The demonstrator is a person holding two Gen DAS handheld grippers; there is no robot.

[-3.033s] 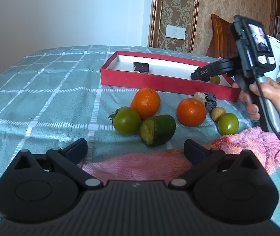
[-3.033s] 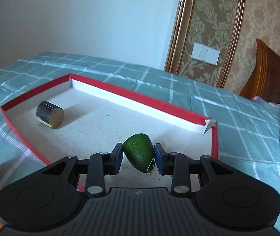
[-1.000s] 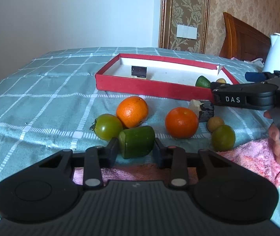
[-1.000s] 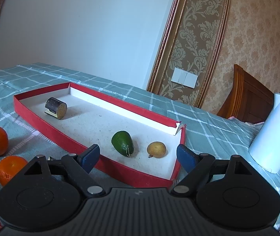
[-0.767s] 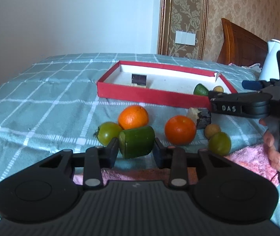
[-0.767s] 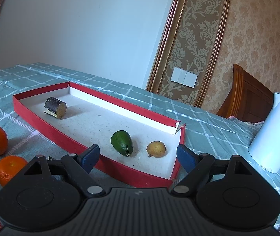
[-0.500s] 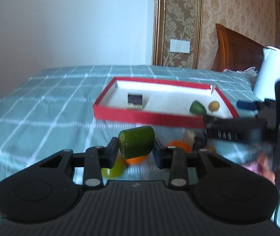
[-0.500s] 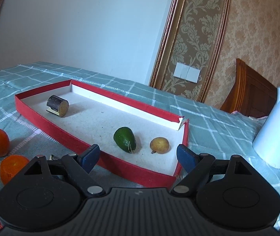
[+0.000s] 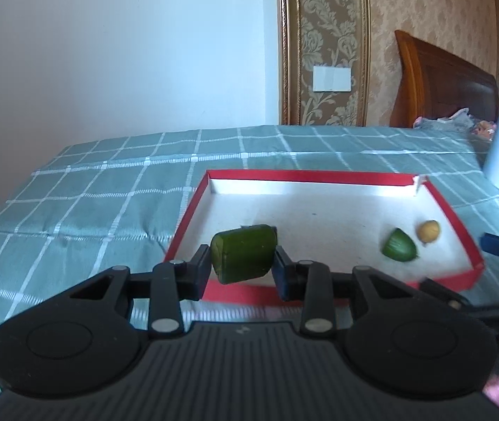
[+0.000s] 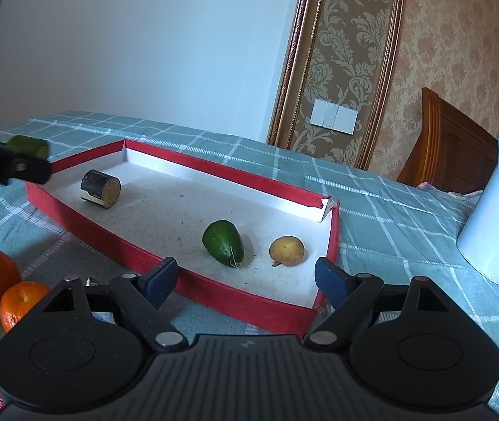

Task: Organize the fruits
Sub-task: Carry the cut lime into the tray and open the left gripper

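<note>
Left tongs (image 9: 242, 266): clenched on green chunk (image 9: 243, 258); lower inside red tray (image 9: 454, 217), then release.
Right tongs (image 10: 245, 279): released, empty.

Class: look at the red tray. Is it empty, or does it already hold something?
Not empty. Inside the red tray lie a dark cut cylinder piece, a green avocado-like fruit and a small yellow-brown fruit, well apart on its white floor.

Bright soft daylight, short shadows, fisheye bending at the edges, left wrist view slightly motion-blurred, right sharp
</note>
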